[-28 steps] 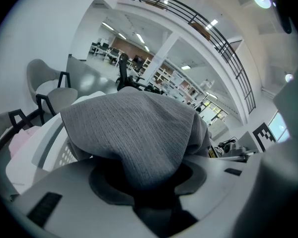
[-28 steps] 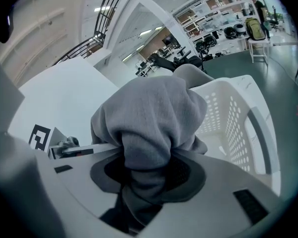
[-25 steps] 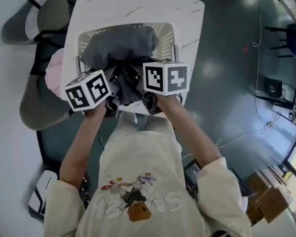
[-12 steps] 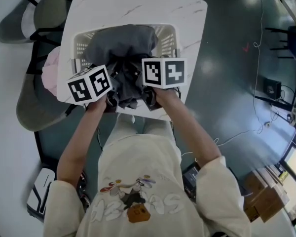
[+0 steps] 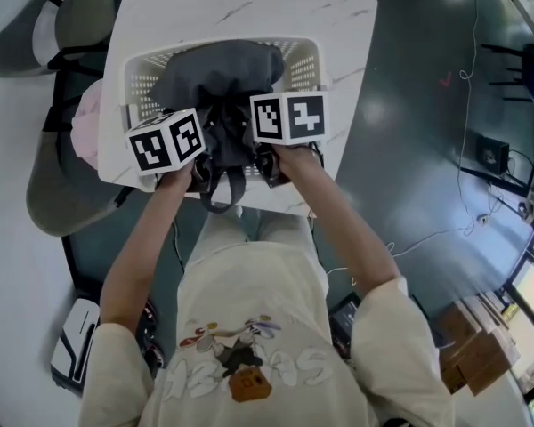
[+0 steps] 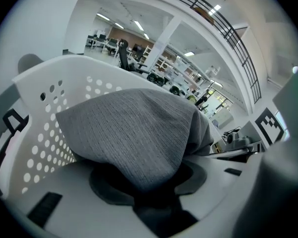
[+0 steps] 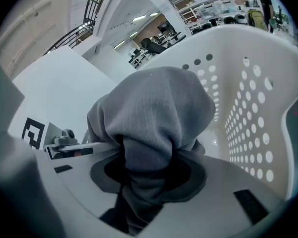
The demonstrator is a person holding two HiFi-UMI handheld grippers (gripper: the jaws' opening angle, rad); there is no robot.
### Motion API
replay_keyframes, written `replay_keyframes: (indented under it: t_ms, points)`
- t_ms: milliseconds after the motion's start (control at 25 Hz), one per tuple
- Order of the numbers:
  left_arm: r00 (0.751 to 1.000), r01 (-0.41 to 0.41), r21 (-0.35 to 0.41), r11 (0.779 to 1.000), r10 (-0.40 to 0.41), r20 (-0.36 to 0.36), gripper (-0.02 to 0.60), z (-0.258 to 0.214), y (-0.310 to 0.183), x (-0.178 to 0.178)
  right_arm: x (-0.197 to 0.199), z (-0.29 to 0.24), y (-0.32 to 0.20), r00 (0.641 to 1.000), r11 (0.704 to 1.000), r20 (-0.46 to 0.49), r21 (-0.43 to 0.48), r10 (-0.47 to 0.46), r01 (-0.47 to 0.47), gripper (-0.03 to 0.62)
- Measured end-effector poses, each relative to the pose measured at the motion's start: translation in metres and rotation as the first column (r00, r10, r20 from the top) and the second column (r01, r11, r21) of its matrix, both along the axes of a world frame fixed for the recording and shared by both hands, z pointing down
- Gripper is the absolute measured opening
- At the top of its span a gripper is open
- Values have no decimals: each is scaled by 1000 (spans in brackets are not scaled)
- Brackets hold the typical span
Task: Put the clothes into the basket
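A grey garment [image 5: 218, 69] is bunched up inside the white perforated basket [image 5: 141, 76] on the marble-topped table [image 5: 338, 25]. Both grippers hold its near end at the basket's front rim. My left gripper [image 5: 206, 154] is shut on a fold of the grey cloth [image 6: 134, 133], which fills the gap between its jaws [image 6: 154, 192]. My right gripper [image 5: 254, 149] is likewise shut on a thick bunch of the same garment [image 7: 154, 118], and cloth hangs down between its jaws [image 7: 149, 182]. The basket wall [image 7: 248, 98] rises just beyond. Cloth hides the fingertips in the head view.
A pink garment [image 5: 87, 136] lies on a grey chair [image 5: 62, 189] left of the table. Another chair [image 5: 71, 16] stands at the upper left. Cables [image 5: 467, 87] trail over the dark floor to the right. A white box [image 5: 71, 354] sits at the lower left.
Both grippers have sunk with the grey garment toward the basket's front rim. The cloth now lies lower in the basket, and a loop of it hangs over the table's near edge.
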State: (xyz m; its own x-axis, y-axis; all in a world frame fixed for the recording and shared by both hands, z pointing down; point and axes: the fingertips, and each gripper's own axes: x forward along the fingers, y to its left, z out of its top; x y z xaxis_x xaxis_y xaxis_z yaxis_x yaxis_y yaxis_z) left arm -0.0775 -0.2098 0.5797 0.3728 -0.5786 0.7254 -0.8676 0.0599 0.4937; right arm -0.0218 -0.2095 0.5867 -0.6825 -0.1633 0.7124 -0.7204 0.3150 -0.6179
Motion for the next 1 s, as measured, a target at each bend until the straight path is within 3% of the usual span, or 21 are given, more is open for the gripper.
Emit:
replay_keyframes:
  t_ms: [440,1000]
  points:
    - [998,-44,-53,998,45,32,172,34,-6,2,2,35,-4,1000,999,-16,-37,21,-22,161]
    - [992,-78,-121,990,89,90,172,71,-14,8,10,71,-12,992,998,-120,-37,47,-52,161]
